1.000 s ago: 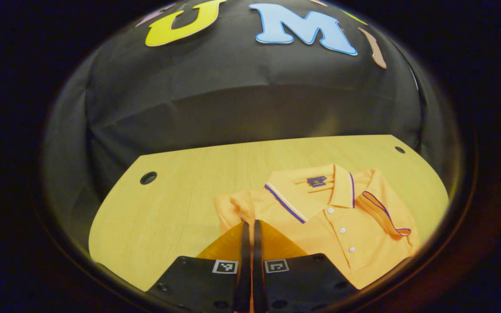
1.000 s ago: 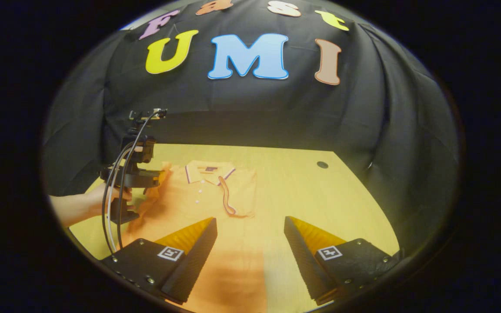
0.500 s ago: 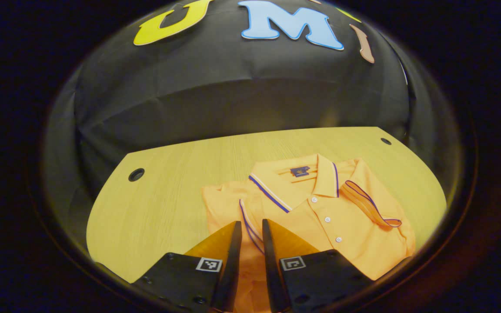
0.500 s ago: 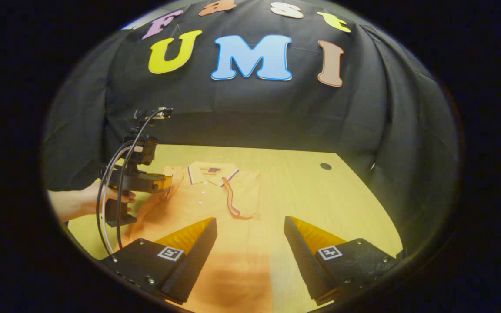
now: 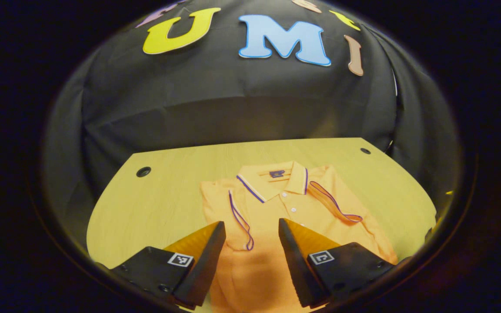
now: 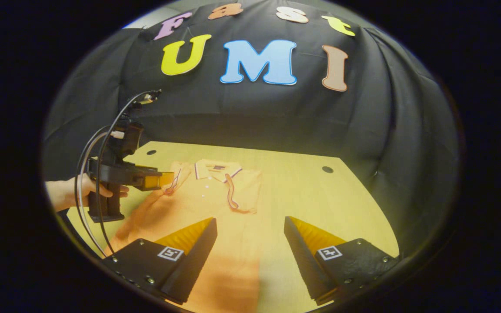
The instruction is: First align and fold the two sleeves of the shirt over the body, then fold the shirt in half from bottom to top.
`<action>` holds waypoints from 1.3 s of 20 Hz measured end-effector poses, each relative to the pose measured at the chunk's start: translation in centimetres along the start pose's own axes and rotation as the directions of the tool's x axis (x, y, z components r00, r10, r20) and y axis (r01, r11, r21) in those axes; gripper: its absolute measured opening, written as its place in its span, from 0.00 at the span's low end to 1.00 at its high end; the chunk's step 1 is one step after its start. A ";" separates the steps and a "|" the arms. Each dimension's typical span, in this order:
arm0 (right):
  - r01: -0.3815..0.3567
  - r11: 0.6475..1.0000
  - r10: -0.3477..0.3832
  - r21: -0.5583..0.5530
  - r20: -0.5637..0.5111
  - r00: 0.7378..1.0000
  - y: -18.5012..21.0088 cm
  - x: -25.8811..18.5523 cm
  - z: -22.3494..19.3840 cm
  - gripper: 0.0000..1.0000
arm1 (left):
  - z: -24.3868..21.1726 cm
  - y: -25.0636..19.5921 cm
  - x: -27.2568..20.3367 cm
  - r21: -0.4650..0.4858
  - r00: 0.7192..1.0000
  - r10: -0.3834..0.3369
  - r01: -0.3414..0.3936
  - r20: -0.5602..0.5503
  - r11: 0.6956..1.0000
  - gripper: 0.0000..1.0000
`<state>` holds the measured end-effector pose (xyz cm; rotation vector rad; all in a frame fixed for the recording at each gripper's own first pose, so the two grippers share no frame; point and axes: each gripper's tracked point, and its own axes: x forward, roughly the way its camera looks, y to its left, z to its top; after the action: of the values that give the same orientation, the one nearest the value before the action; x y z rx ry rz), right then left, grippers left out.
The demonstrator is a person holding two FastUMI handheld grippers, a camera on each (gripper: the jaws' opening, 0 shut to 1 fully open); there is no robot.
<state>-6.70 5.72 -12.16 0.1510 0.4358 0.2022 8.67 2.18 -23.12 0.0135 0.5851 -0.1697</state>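
An orange polo shirt (image 5: 285, 217) lies face up on the wooden table (image 5: 163, 195), collar toward the far wall. Both sleeves rest folded over the body: the left sleeve (image 5: 238, 215) and the right sleeve (image 5: 335, 205), each with a dark-trimmed cuff. My left gripper (image 5: 251, 224) hovers open above the shirt's lower left chest, with nothing between its fingers. In the right gripper view the shirt (image 6: 207, 200) stretches toward me. My right gripper (image 6: 249, 221) stands open over the shirt's lower right part, holding nothing. The left gripper (image 6: 168, 178) appears there beside the left sleeve, held by a hand (image 6: 65, 195).
The table has round cable holes at its far corners (image 5: 143, 171) (image 5: 365, 151). Bare wood (image 6: 315, 195) lies to the right of the shirt. The black cloth wall rises right behind the table's far edge.
My left gripper was shut on the left sleeve; it has opened, left the sleeve lying over the shirt's body, and pulled back. The right gripper has barely moved.
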 end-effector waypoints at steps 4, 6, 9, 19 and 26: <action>-0.047 0.999 0.047 -0.001 0.007 0.999 -0.4 -2.0 -1.3 0.96 | -2.2 -0.8 -4.6 -0.041 0.999 0.039 -0.039 0.000 0.998 0.95; -0.069 0.998 0.069 -0.005 -0.005 0.998 -0.6 -3.0 -2.9 0.96 | -3.8 -1.2 -7.1 -0.060 0.998 0.055 -0.055 -0.010 0.997 0.95; -0.096 0.995 0.096 -0.011 -0.034 0.995 -0.9 -4.3 -5.2 0.96 | -6.4 -1.6 -10.4 -0.065 0.997 0.069 -0.071 -0.025 0.995 0.95; -0.106 0.993 0.112 0.045 -0.144 0.983 1.3 -8.2 -12.0 0.96 | -14.4 -2.7 -19.6 -0.037 0.997 0.036 -0.039 -0.068 0.999 0.95; -0.065 0.995 0.082 0.075 -0.243 0.967 2.8 -9.6 -16.6 0.96 | -19.8 -1.3 -24.2 -0.022 0.994 0.011 -0.013 -0.111 1.000 0.95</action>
<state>-22.84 7.92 -22.59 0.2084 0.6851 0.2813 -22.20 5.87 -26.26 0.0043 0.6980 -0.1511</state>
